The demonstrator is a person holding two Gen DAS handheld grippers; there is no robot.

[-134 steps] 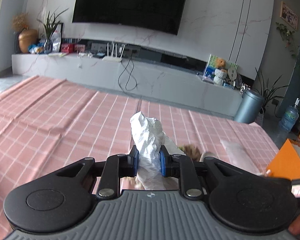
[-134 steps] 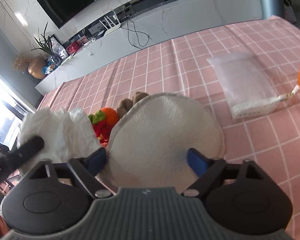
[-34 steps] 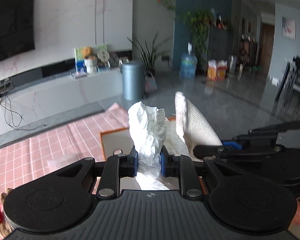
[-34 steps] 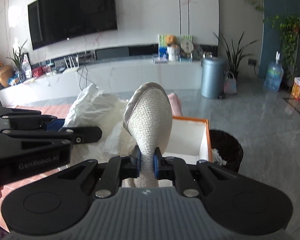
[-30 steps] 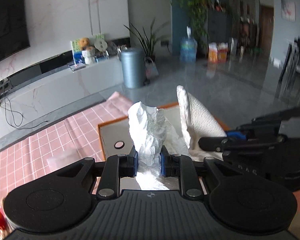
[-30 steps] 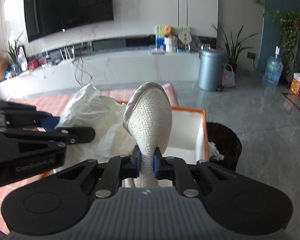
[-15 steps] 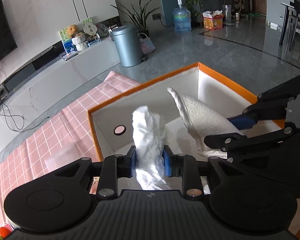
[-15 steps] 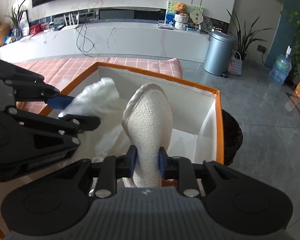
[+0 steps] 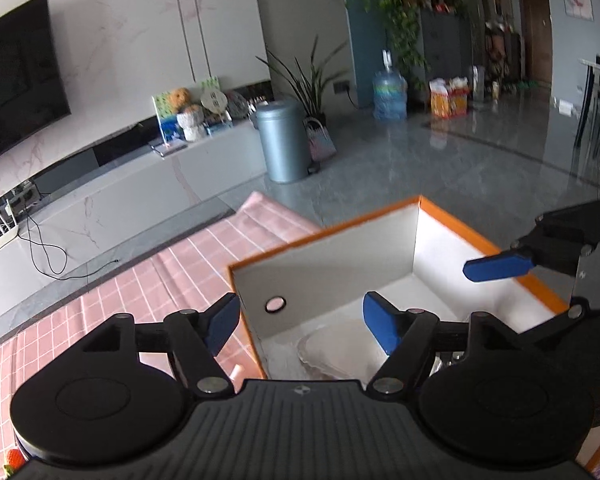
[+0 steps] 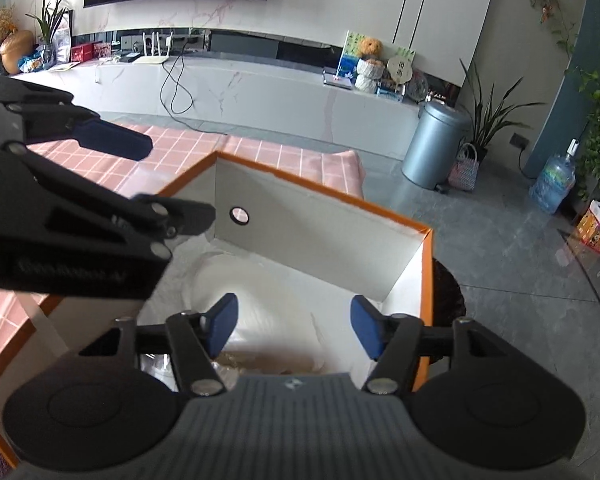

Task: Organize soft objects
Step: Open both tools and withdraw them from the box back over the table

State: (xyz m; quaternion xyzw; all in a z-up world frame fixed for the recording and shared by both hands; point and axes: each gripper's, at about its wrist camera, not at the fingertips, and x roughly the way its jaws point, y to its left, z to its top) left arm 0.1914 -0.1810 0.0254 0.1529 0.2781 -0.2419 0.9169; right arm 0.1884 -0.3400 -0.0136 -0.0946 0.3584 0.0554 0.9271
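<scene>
— Soft things are seen lying inside the orange box (image 10: 427,264): white crumpled cloth (image 10: 268,324) is spread over its white floor in the right wrist view, and a pale rounded cushion (image 9: 340,350) is made out low in the box in the left wrist view. Which piece lies on which cannot be told.

— How are the grippers held?

— The left gripper (image 9: 300,322) is held over the box's near corner, its blue pads set wide apart; its jaws have just been opening, and nothing is pressed between them. The cushion is seen below the gap, untouched. The right gripper (image 10: 292,326) is likewise spread over the box, its jaws also just opened, with the cloth lying beneath and clear of the pads.

— Where is each seen from the other?

— In the left wrist view the right gripper's blue pad is found at about 3 o'clock, above the box's orange rim. In the right wrist view the left gripper is seen at 9 o'clock, reaching over the box edge.

— What surrounds the box?

— A pink checked tablecloth (image 9: 140,280) is laid beneath it, at 9 o'clock in the left view. A grey bin (image 10: 436,144) is stood on the floor at 1 o'clock in the right view, with a water bottle (image 10: 552,184) further right.
</scene>
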